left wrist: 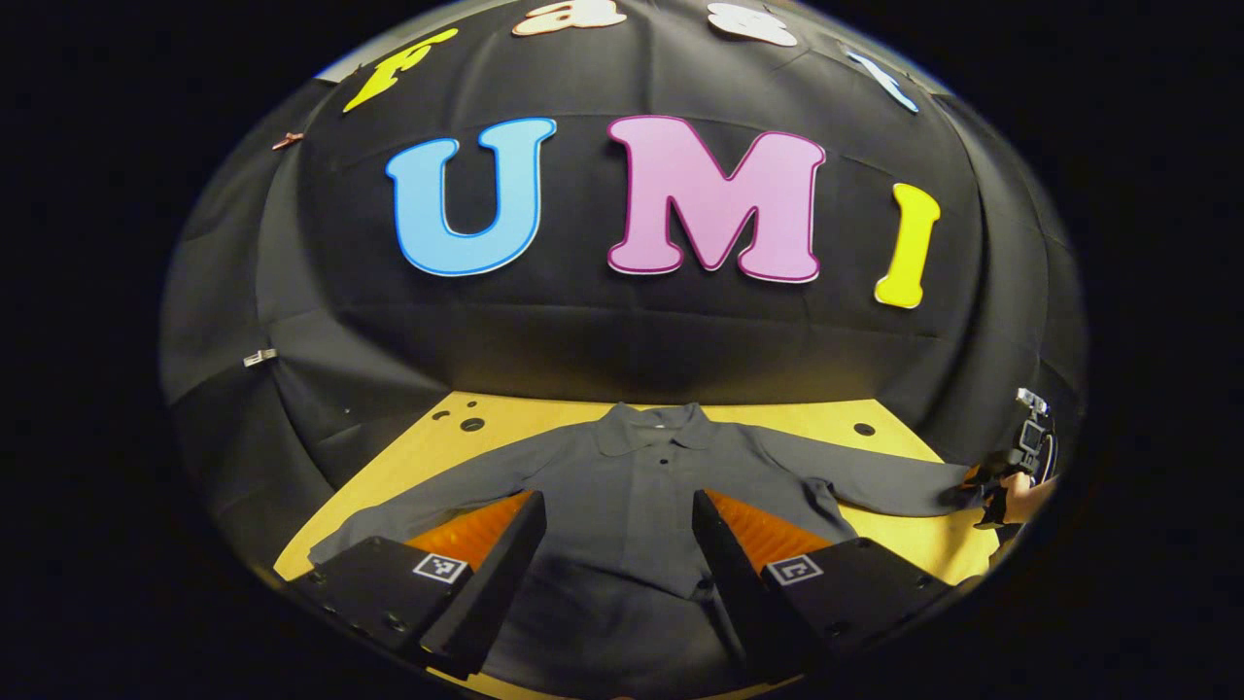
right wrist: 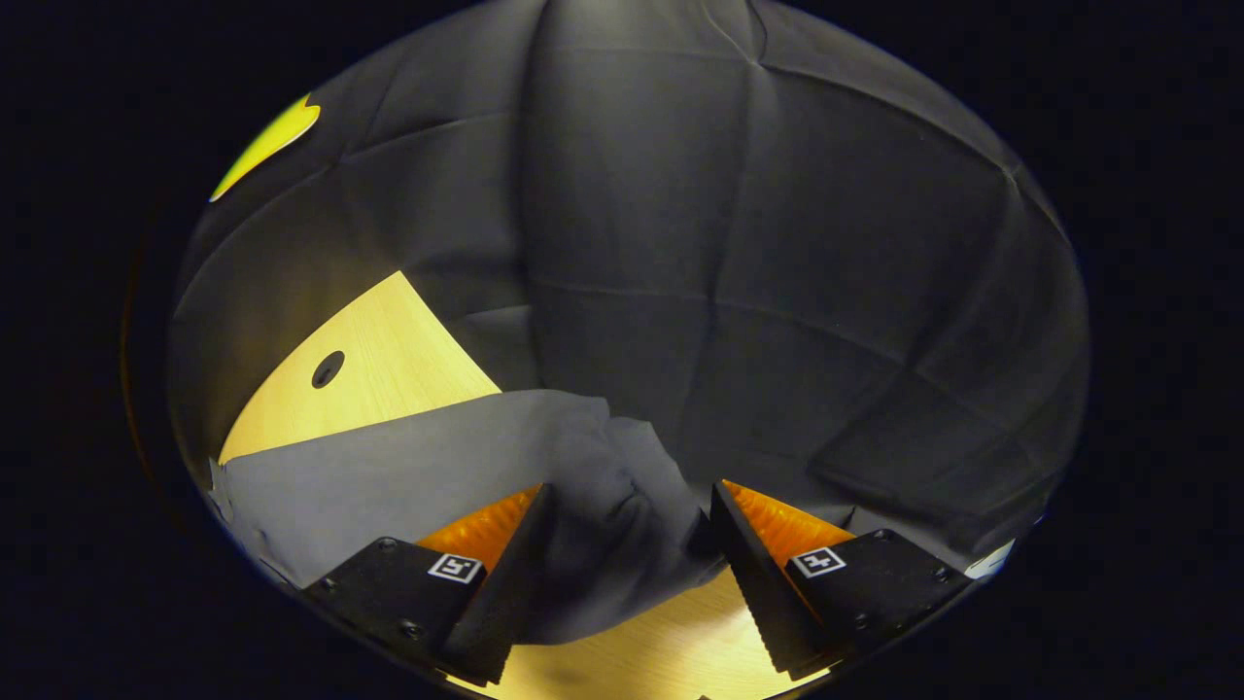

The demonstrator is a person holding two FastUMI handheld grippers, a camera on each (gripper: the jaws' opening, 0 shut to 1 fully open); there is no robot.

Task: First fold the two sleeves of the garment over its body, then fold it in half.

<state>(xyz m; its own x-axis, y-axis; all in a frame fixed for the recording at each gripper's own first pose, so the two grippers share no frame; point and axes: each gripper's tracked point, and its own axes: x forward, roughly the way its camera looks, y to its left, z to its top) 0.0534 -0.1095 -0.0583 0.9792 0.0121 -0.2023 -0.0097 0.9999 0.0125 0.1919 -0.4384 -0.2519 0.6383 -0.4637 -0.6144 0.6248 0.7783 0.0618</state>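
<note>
The shirt (left wrist: pixel 632 486) lies flat on the bench (left wrist: pixel 428 447) below the released left tongs (left wrist: pixel 618 544); the right tongs (right wrist: pixel 627 544), also spread, straddle its sleeve cuff (right wrist: pixel 603 486).

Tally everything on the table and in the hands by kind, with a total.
Garments: 1, the grey shirt lying flat on the wooden table, sleeves spread.
Grippers: 2, the left gripper and the right gripper.
Tables: 1.
Total: 4.
</note>
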